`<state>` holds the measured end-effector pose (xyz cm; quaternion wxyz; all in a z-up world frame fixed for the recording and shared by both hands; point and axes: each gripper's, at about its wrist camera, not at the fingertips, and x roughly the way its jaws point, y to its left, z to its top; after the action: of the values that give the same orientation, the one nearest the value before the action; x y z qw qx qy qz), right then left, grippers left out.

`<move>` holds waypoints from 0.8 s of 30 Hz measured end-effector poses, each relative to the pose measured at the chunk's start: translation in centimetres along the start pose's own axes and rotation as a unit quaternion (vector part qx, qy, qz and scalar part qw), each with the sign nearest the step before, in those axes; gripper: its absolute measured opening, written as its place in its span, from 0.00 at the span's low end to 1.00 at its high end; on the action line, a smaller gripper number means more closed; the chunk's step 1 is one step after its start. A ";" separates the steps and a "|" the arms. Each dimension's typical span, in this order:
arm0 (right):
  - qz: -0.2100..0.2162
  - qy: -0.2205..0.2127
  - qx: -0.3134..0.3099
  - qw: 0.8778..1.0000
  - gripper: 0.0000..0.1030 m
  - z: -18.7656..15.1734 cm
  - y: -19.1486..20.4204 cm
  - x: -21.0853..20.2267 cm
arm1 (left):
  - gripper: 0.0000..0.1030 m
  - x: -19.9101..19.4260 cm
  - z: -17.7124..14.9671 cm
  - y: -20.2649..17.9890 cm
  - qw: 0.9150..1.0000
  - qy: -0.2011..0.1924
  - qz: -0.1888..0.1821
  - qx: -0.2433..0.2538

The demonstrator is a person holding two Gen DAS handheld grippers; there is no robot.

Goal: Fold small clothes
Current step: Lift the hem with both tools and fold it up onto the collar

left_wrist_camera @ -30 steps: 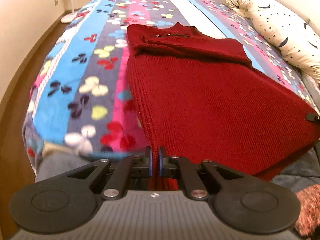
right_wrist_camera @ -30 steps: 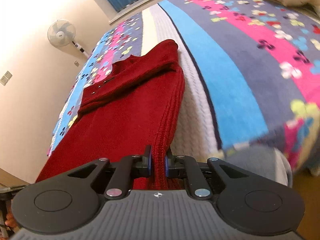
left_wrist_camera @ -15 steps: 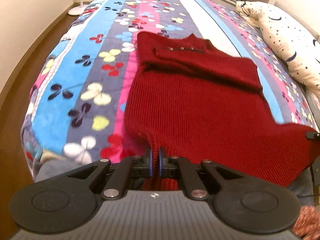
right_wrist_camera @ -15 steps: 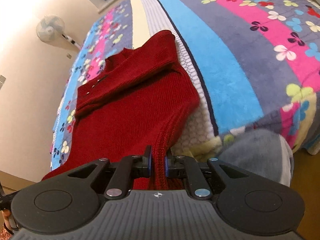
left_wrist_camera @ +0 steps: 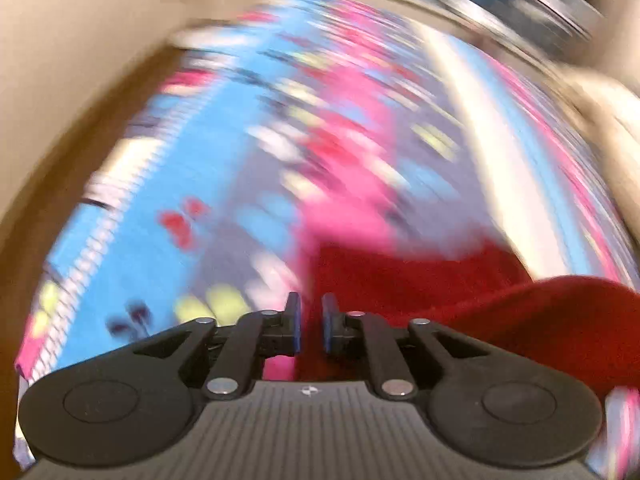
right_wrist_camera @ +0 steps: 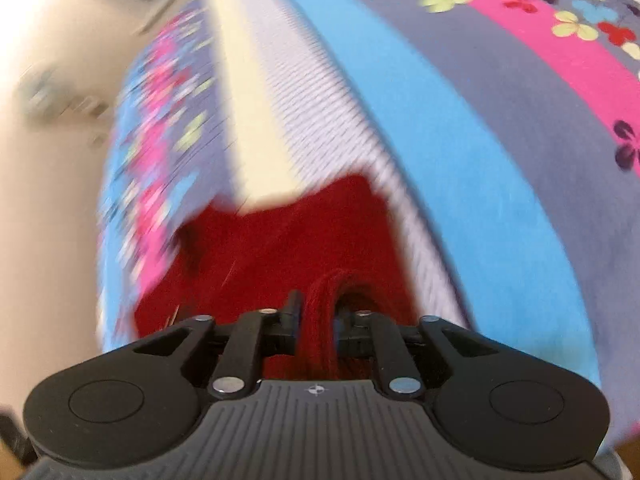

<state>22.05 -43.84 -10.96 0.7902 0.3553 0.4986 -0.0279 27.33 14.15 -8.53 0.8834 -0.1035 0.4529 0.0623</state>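
Observation:
A red knit sweater lies on a bed with a striped flowered blanket. Both views are blurred by motion. My left gripper is low over the sweater's left edge, and red knit shows in the narrow gap between its jaws. My right gripper is shut on a bunched fold of the red sweater, which rises between its fingers. The sweater's far part lies just ahead of both grippers. In the left wrist view a raised red fold arches at the right.
The blanket covers the bed in blue, pink, grey and white stripes. A beige wall and brown floor run along the left. A fan stands blurred by the wall.
Both grippers have swept fast forward over the bed with the sweater's hem, carrying it toward the collar end. The long flat body seen earlier is now doubled up close to the grippers.

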 end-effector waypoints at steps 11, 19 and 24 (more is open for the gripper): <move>0.007 -0.111 0.023 0.994 0.76 -0.8 -4.6 2.0 | 0.83 4.1 -0.7 -0.1 0.999 0.017 -0.010 0.042; -0.017 -0.107 -0.051 0.993 0.76 -2.5 -1.7 4.2 | 0.83 6.0 -2.8 -5.4 0.980 0.008 0.013 0.197; -0.032 -0.115 -0.077 0.990 0.78 -2.6 -0.1 5.1 | 0.83 9.4 -2.4 -6.9 0.973 0.034 0.018 0.227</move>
<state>22.60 -40.85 -15.80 0.8661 0.2712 0.4162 -0.0556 32.29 7.05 -16.65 0.8665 0.1061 0.4868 -0.0300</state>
